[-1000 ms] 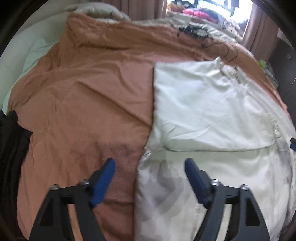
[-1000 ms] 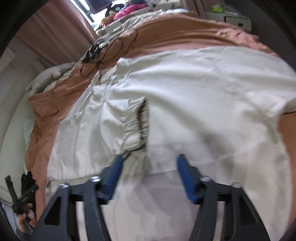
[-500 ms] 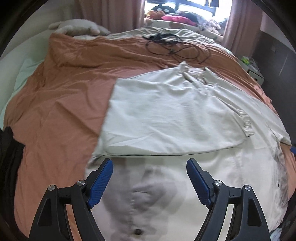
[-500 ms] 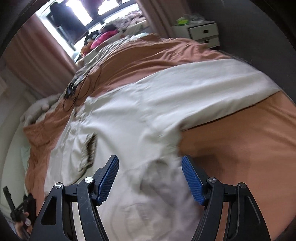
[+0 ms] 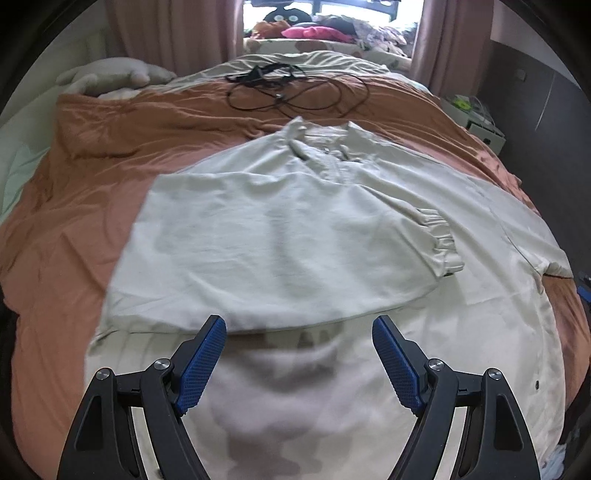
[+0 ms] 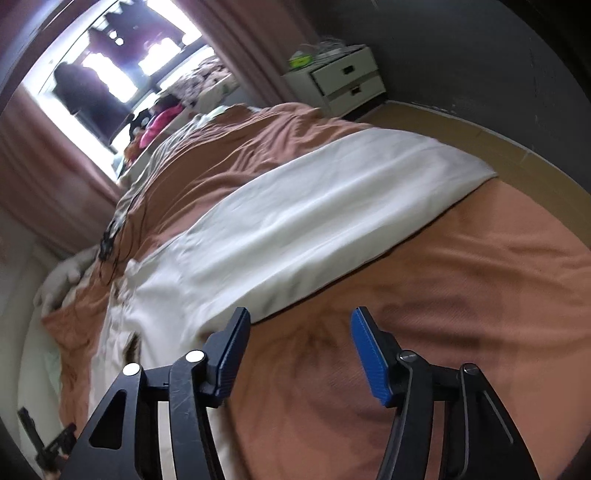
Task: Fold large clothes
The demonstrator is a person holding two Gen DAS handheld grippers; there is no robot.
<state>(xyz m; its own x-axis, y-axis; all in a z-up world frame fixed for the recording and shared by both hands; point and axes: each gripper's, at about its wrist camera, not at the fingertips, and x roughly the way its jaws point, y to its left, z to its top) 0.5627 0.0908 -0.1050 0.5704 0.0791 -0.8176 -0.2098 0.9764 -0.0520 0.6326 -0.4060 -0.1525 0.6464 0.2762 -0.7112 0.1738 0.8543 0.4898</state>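
We see a cream shirt (image 5: 280, 236) spread flat on the bed's rust-brown cover (image 5: 81, 206). 1 sleeve with a gathered cuff (image 5: 441, 240) is folded across the chest; the other sleeve (image 6: 332, 195) lies straight out toward the bedside drawer unit (image 6: 343, 79).

Hard to read: the near hem in the left wrist view is blurred and shadowed, and the lens rim cuts it off at the bottom. The right wrist view is smeared, so the shirt's body at lower left is mostly a pale blur, partly behind the claw frame. We can't make out the collar there.

Orientation: collar (image 5: 321, 136) points away from us toward the window (image 5: 325, 22), hem nearest. Long axis runs collar to hem, along the left wrist view's depth. The free sleeve runs crosswise to that.

Left claw (image 5: 299, 360): jaws wide apart, over the hem area, nothing between them. Right claw (image 6: 301, 350): jaws have just been closing but stand apart, over bare cover just beside the sleeve's lower edge, gripping nothing.

A tangle of black cable (image 5: 291, 92) lies beyond the collar.
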